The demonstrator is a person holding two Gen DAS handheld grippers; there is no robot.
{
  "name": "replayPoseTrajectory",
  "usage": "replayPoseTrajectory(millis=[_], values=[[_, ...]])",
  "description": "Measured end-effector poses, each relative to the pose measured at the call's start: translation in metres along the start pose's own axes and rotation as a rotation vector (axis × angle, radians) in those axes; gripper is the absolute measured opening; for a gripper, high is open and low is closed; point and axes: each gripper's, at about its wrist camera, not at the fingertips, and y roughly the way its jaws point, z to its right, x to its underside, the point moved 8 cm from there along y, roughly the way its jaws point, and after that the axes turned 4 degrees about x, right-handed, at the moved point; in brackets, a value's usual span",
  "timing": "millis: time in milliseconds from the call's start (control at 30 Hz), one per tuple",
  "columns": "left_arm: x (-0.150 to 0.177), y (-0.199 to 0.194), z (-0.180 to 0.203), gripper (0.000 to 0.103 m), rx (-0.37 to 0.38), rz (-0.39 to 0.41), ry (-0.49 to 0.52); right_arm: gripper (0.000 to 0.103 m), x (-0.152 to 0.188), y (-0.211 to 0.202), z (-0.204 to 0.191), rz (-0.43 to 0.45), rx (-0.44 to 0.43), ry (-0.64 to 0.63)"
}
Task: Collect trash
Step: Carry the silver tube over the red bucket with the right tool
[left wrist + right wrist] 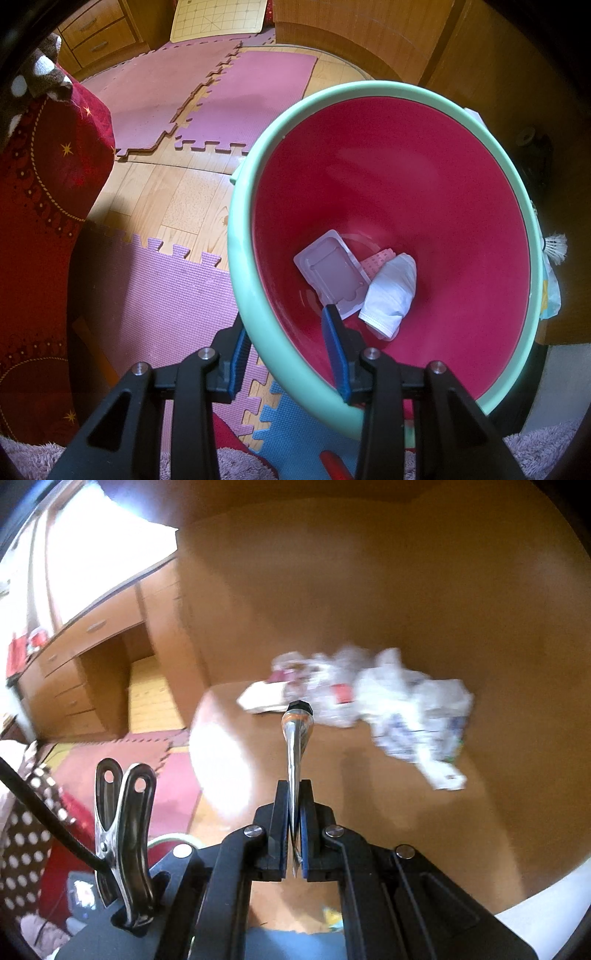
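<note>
Step in hand: we judge that we are bringing the tongs toward the pile of trash on the table, with the bin held ready.
Right gripper (pixel 294 814): closed tight on a pair of metal tongs (pixel 295 746), whose black-tipped end points up the middle of the right wrist frame.
Left gripper (pixel 288 350): clamped on the rim of the bin (pixel 258 295), one blue pad outside the wall, the other inside, at the lower centre of the left wrist frame.
Doing it well: we should slow down, since the trash is blurred; settle the tongs over one piece and pinch only that.
Bin hold: we keep the mouth tilted open toward the table, so the drop is short.
Trash (pixel 391 698): a loose heap of white crumpled wrappers and bags with red and blue print, right of centre on the brown table (pixel 369 812); detail is too smeared to name.
Already binned: a clear plastic tray (pixel 330 275) and a white wad (pixel 391 291) lie on the red floor of the bin.
</note>
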Motion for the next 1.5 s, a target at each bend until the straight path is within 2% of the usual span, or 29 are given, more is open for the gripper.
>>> replayPoseTrajectory(millis=[267,567,1067,1500], values=[[0.000,0.000,0.000,0.040,0.001,0.000,0.000,0.005,0.018,0.007,-0.074,-0.039,-0.136,-0.077],[0.000,0.000,0.000,0.040,0.000,-0.001,-0.001,0.005,0.049,0.026,-0.125,-0.115,-0.217,-0.118],[0.000,0.000,0.000,0.039,0.001,-0.001,0.000,0.006,0.130,0.070,-0.175,-0.299,-0.272,-0.161],[0.000,0.000,0.000,0.039,0.001,0.000,0.000,0.006,0.195,0.109,-0.186,-0.464,-0.264,-0.223]])
